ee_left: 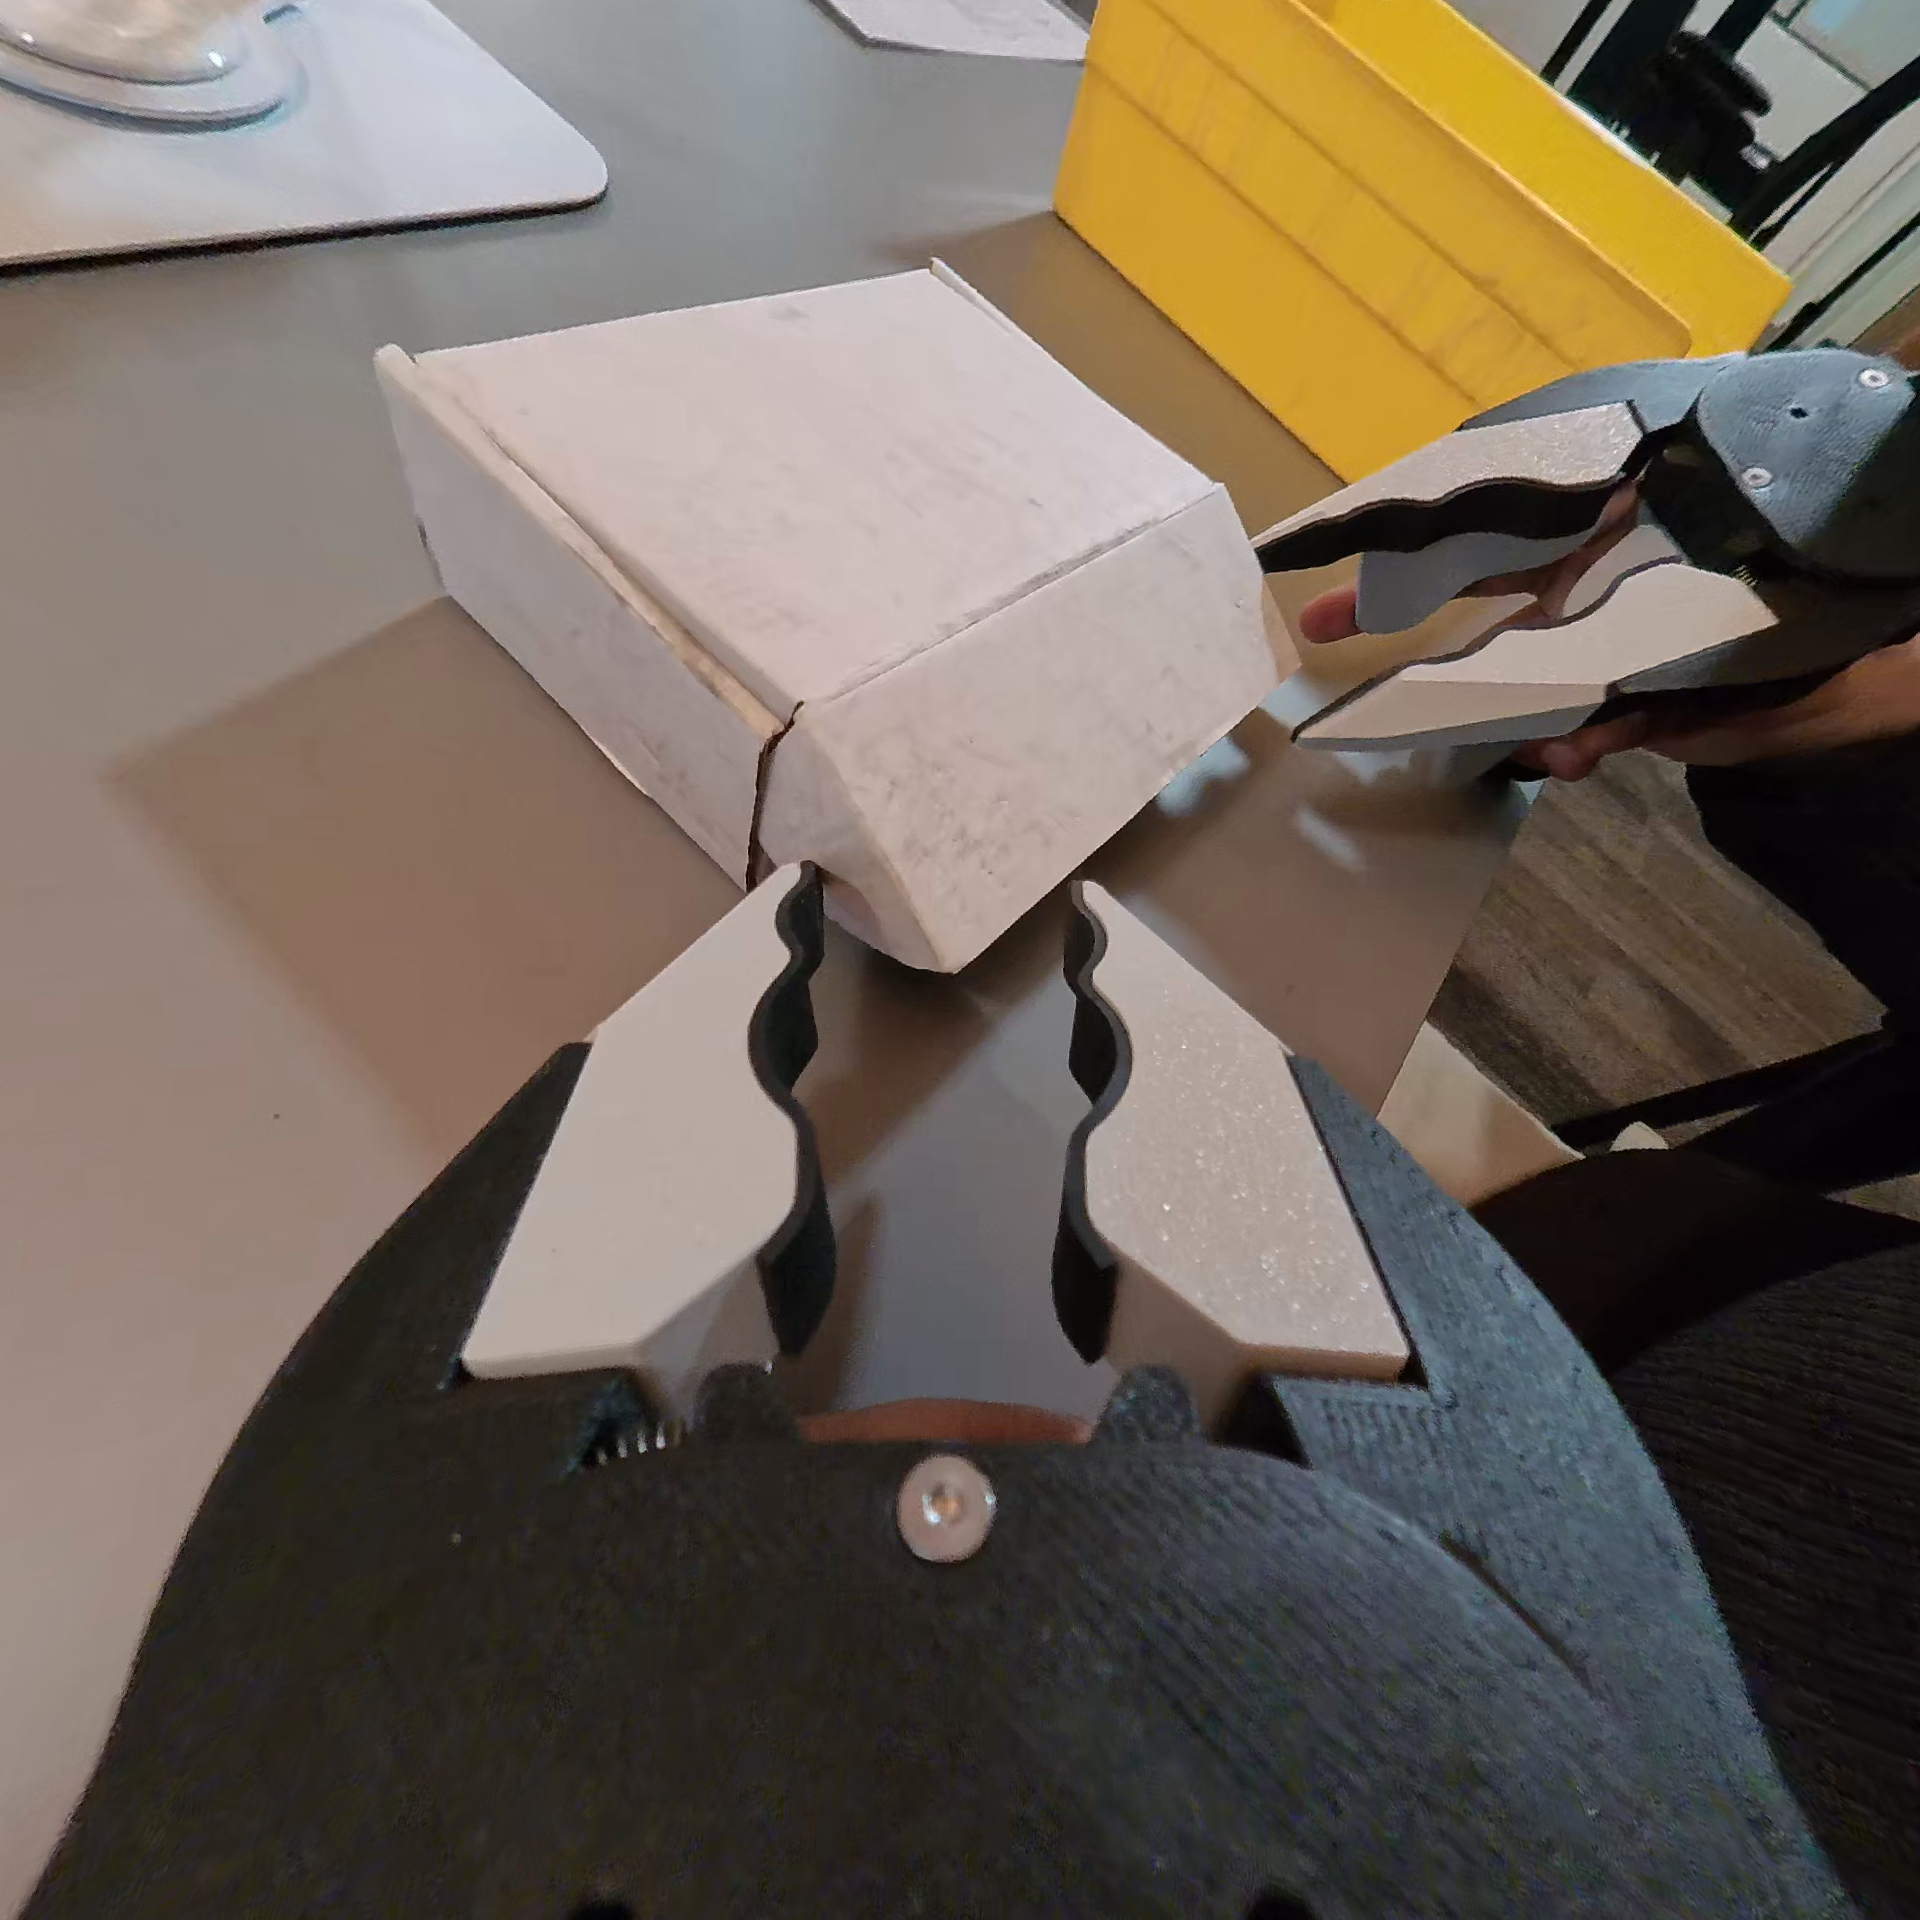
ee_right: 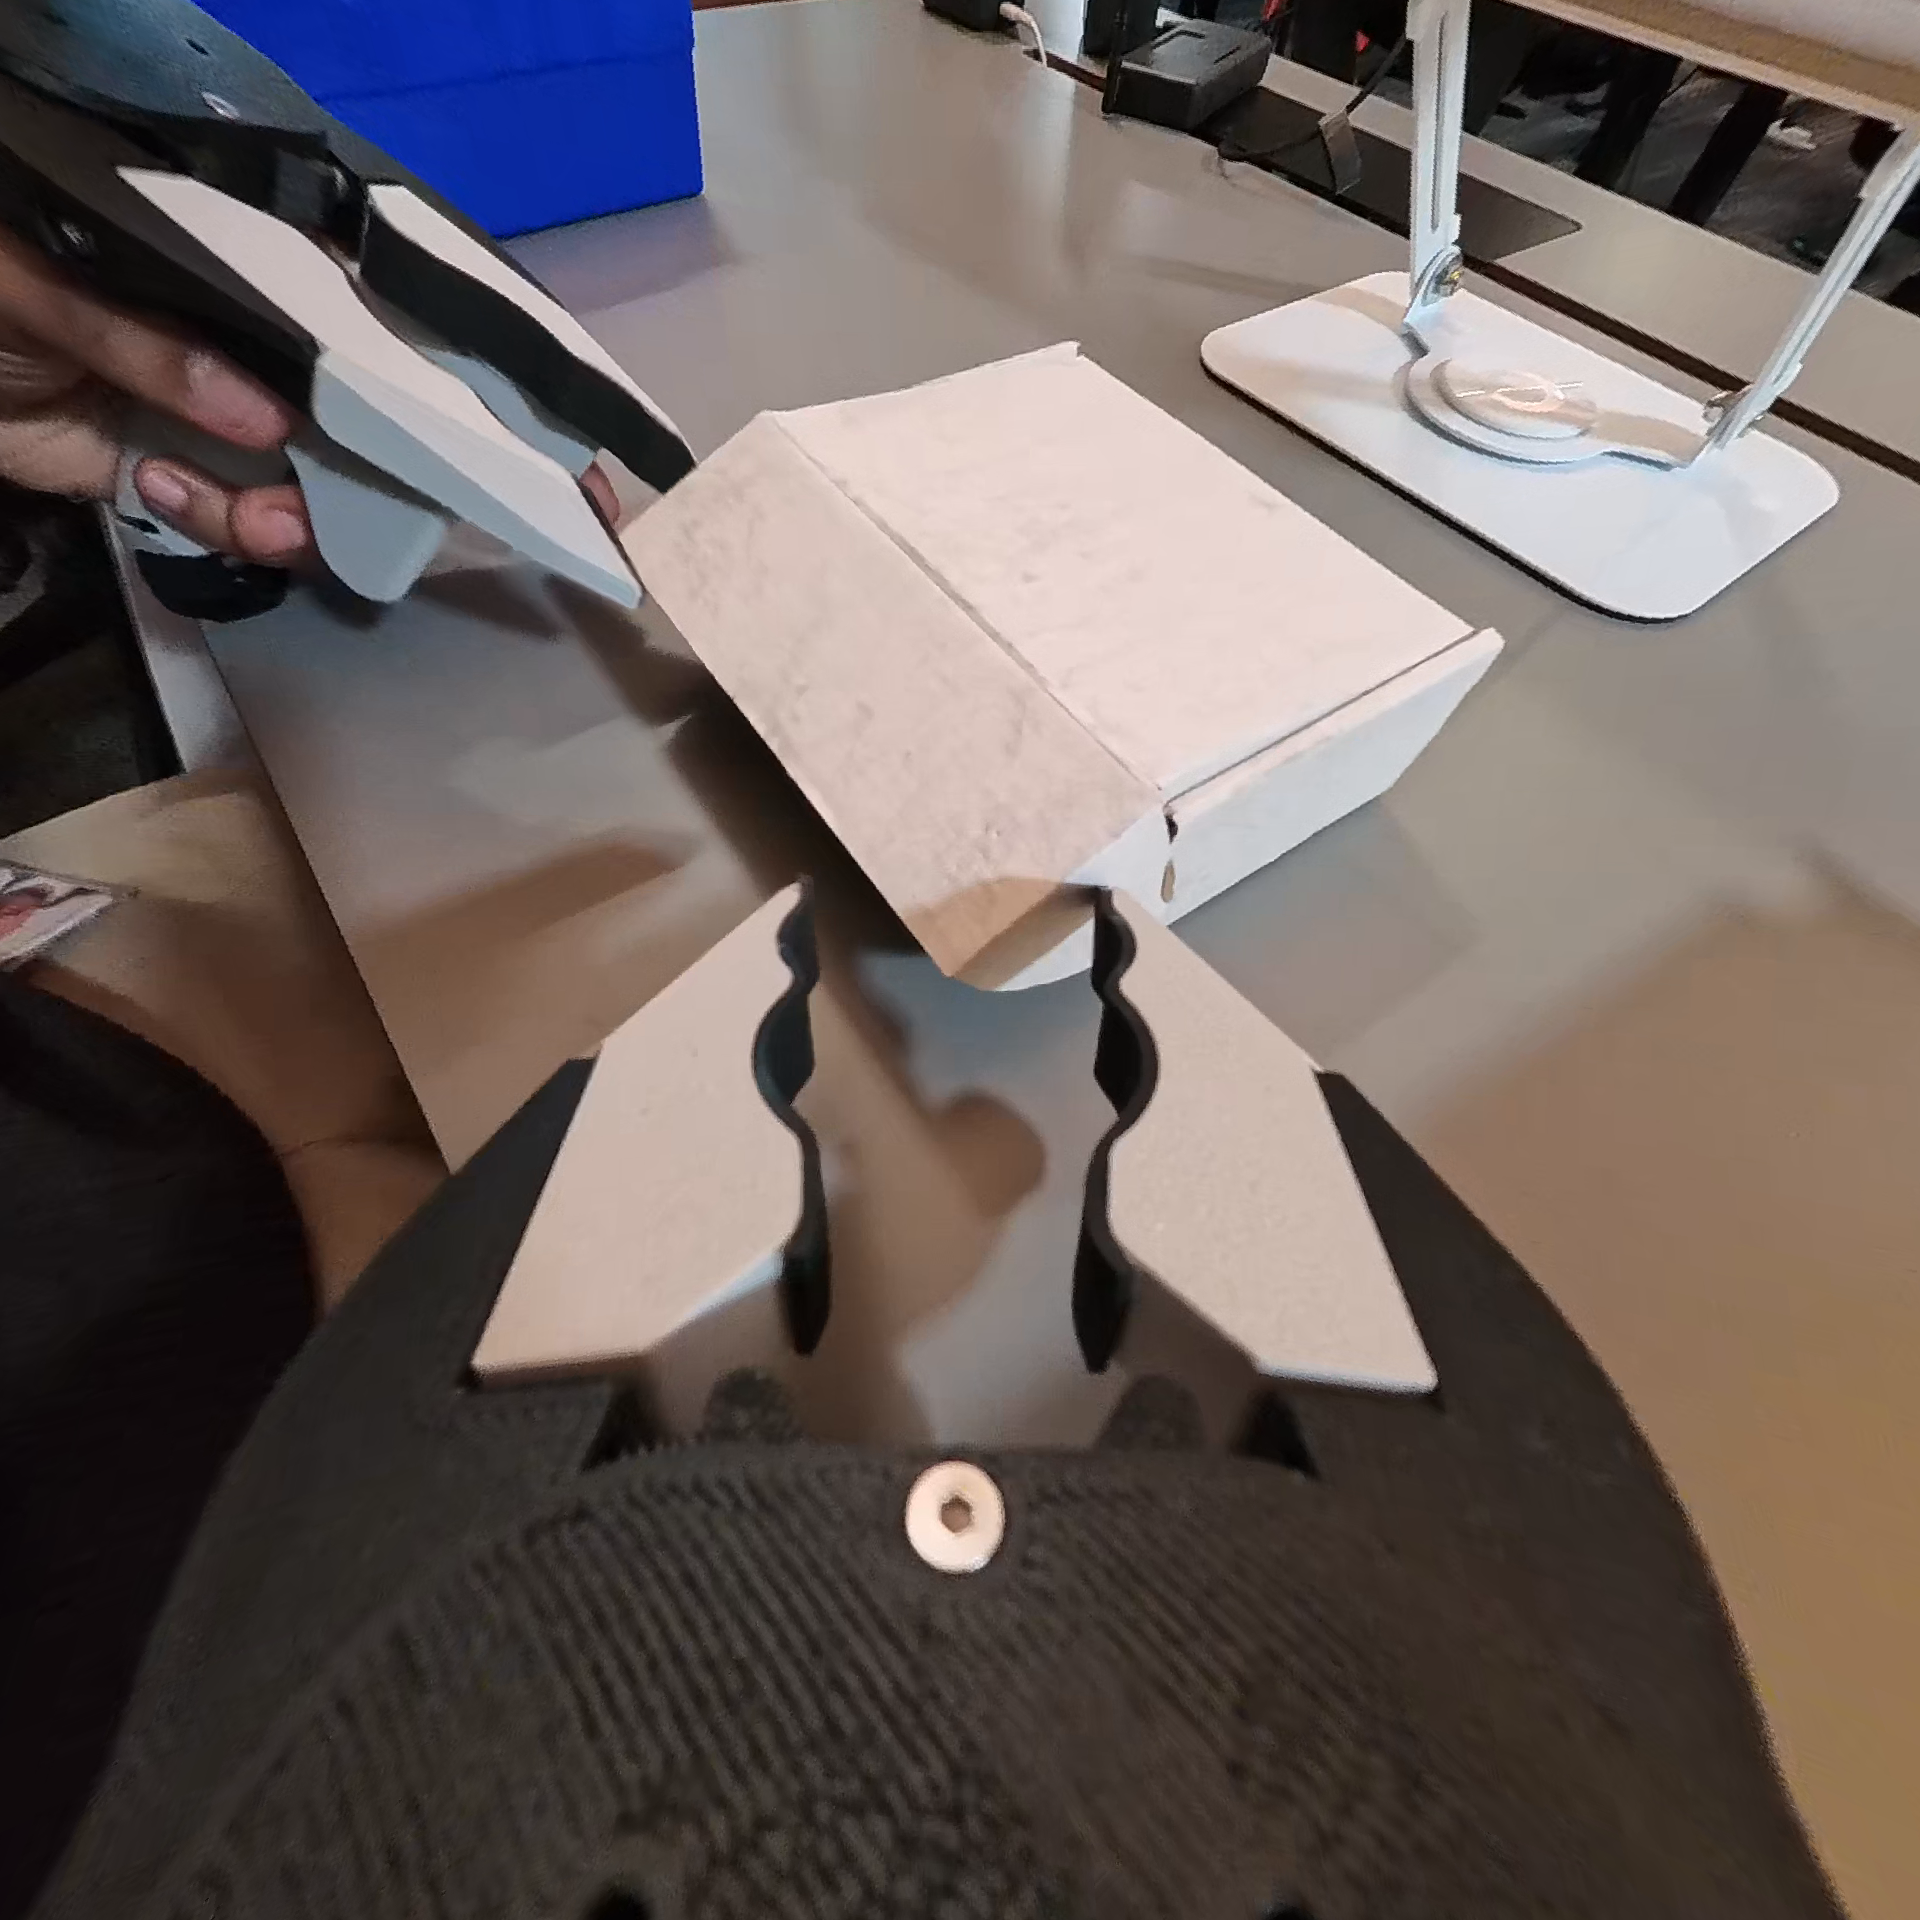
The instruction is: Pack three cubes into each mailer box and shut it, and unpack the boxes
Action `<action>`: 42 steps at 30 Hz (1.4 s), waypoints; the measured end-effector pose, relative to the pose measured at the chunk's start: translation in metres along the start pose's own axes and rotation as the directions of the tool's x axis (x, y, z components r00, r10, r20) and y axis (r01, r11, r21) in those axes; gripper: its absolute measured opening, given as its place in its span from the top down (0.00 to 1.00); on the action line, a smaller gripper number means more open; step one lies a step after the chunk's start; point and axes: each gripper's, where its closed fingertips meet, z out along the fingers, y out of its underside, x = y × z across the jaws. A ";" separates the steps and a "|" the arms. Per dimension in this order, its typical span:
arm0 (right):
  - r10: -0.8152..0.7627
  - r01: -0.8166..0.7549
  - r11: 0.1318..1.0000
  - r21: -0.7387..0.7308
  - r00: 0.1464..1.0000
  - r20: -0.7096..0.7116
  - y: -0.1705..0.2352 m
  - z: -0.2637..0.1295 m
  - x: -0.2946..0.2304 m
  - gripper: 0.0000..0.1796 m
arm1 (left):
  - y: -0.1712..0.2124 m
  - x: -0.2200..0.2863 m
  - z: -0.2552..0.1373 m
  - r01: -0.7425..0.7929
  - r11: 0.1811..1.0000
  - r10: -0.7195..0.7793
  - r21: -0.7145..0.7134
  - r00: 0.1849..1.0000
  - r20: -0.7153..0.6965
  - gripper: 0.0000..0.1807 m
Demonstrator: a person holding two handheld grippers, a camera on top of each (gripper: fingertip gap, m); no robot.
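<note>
A white mailer box (ee_left: 800, 540) lies on the grey table (ee_left: 260, 831), its lid down and its front flap (ee_left: 1018, 790) sticking out, untucked, toward me. My left gripper (ee_left: 940, 914) is open, fingertips at the flap's left corner. My right gripper (ee_right: 945, 920) is open, fingertips at the flap's (ee_right: 883, 707) right corner. The box shows in the right wrist view too (ee_right: 1122, 582). Each gripper also shows in the other's view: the right (ee_left: 1288, 644), the left (ee_right: 655, 530). No cubes are in view.
A yellow bin (ee_left: 1382, 239) stands behind the box on the right. A blue bin (ee_right: 499, 94) stands at the far left. A white stand on a flat base (ee_right: 1538, 468) stands beyond the box. The table's near edge (ee_left: 1455, 935) is close to the flap. From either gripper's tips it is about 30 cm to the flat base (ee_right: 1538, 468).
</note>
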 end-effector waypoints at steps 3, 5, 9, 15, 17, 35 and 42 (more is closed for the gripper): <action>-0.027 0.027 1.000 -0.014 1.000 -0.003 0.001 0.003 -0.001 0.71 | -0.005 0.000 -0.006 0.005 0.999 -0.005 0.048 1.000 -0.001 0.77; -0.039 0.039 0.999 -0.017 0.999 -0.007 0.001 0.004 -0.001 0.71 | -0.005 0.000 -0.007 0.000 0.999 0.000 0.049 1.000 0.002 0.77; -0.033 0.033 0.999 -0.013 0.999 -0.006 0.000 0.004 -0.001 0.71 | -0.004 0.000 -0.006 -0.011 0.999 0.010 0.041 1.000 0.009 0.76; -0.033 0.033 0.999 -0.015 0.999 -0.008 0.001 0.004 0.000 0.72 | -0.005 0.001 -0.007 -0.009 0.999 0.009 0.049 1.000 0.000 0.76; -0.033 0.033 0.999 -0.014 0.999 -0.009 0.001 0.004 0.000 0.72 | -0.005 0.001 -0.007 -0.013 0.999 0.013 0.051 1.000 0.002 0.76; -0.044 0.044 0.999 -0.015 0.999 -0.016 0.001 0.004 0.000 0.71 | -0.005 0.002 -0.007 -0.019 0.998 0.019 0.056 1.000 -0.004 0.75; -0.161 0.156 0.984 -0.089 0.985 -0.058 0.012 0.008 0.002 0.71 | -0.006 0.001 -0.007 -0.008 0.998 0.009 0.058 1.000 -0.006 0.75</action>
